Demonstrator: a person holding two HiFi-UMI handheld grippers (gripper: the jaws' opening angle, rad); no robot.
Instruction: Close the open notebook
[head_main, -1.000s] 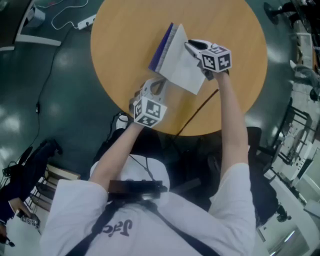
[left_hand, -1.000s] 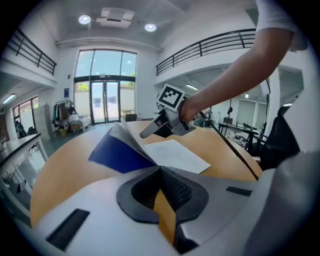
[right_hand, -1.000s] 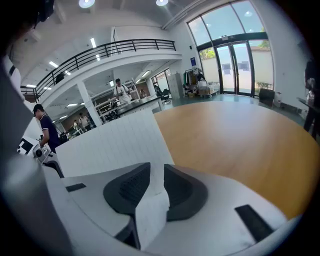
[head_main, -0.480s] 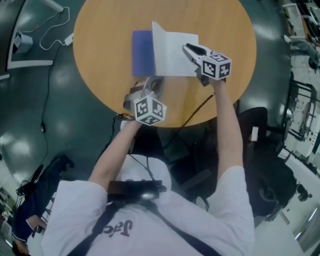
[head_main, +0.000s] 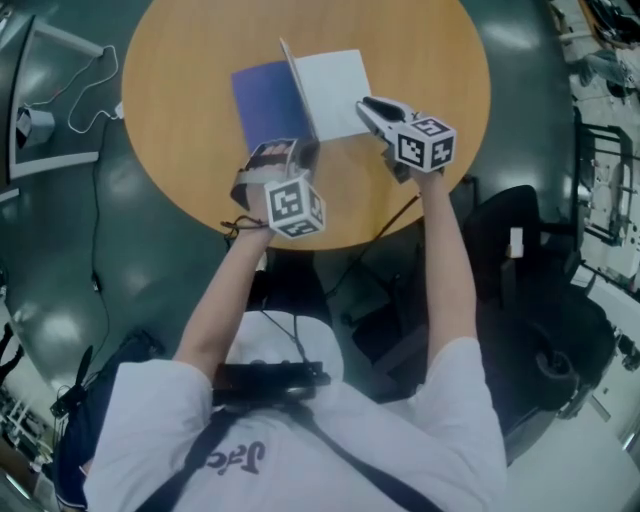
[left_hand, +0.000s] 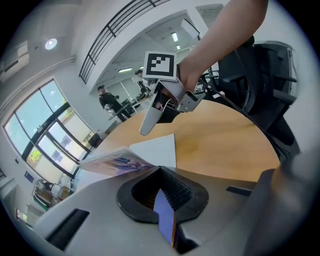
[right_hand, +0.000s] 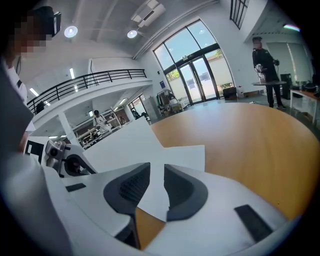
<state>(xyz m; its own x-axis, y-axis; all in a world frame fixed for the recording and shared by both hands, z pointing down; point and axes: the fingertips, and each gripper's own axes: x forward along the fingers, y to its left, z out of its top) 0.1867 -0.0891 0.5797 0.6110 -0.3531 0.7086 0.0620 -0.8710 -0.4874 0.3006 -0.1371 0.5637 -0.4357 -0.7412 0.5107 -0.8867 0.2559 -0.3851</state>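
The notebook lies open on the round wooden table (head_main: 440, 60), its blue cover (head_main: 262, 103) to the left and a white page (head_main: 335, 90) to the right. At the spine one leaf (head_main: 290, 65) stands up. My left gripper (head_main: 290, 152) is at the cover's near edge, shut on the blue cover (left_hand: 162, 216). My right gripper (head_main: 366, 106) hovers at the white page's near right corner. Its jaws stand apart, and the page corner (right_hand: 156, 192) shows in the gap without being pressed. The left gripper view shows the right gripper (left_hand: 148, 122) over the white page (left_hand: 159, 151).
A black cable (head_main: 385, 228) hangs off the table's near edge. A black chair (head_main: 520, 270) stands to the right of the table, and cables and a power strip (head_main: 95, 75) lie on the dark floor to the left. People stand far off (right_hand: 264, 62).
The notebook has turned from slanted to square and the blue cover has spread out flat to the left. My left gripper has rolled and come onto the cover's near edge. The right gripper has followed the page's corner.
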